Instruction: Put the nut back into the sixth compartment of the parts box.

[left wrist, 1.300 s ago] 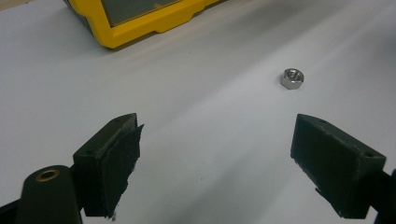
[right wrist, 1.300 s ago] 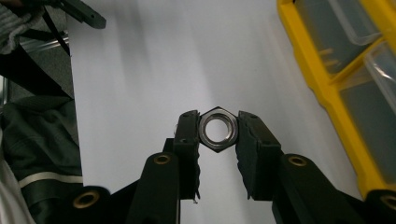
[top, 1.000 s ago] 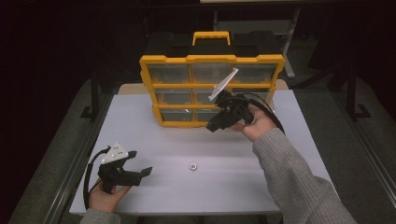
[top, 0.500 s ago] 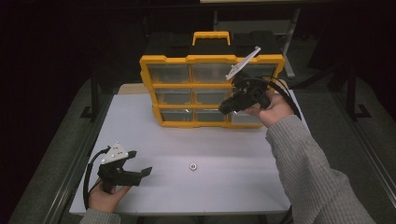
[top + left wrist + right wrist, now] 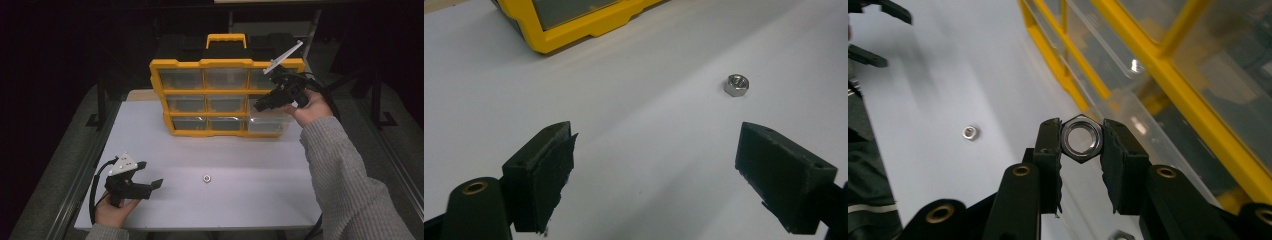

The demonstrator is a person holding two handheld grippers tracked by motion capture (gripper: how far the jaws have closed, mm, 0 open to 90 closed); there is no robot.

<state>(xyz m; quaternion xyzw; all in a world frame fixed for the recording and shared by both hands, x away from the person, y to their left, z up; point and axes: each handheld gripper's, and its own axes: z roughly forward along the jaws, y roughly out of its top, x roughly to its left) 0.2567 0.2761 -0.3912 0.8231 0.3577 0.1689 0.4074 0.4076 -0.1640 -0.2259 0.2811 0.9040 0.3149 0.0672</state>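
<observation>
High view, left gripper (image 5: 150, 184): we keep its jaws spread wide, holding nothing.
Small hex nut (image 5: 205, 178): left on the white table (image 5: 250, 165), unpicked.
Right gripper (image 5: 261, 105): we pinch a large hex nut (image 5: 1081, 138) beside the pulled-out drawer (image 5: 267, 122) of the yellow organizer (image 5: 200, 90); drop pending.

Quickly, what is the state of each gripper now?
Left gripper: open, holding nothing.
Right gripper: closed on a hex nut.
</observation>
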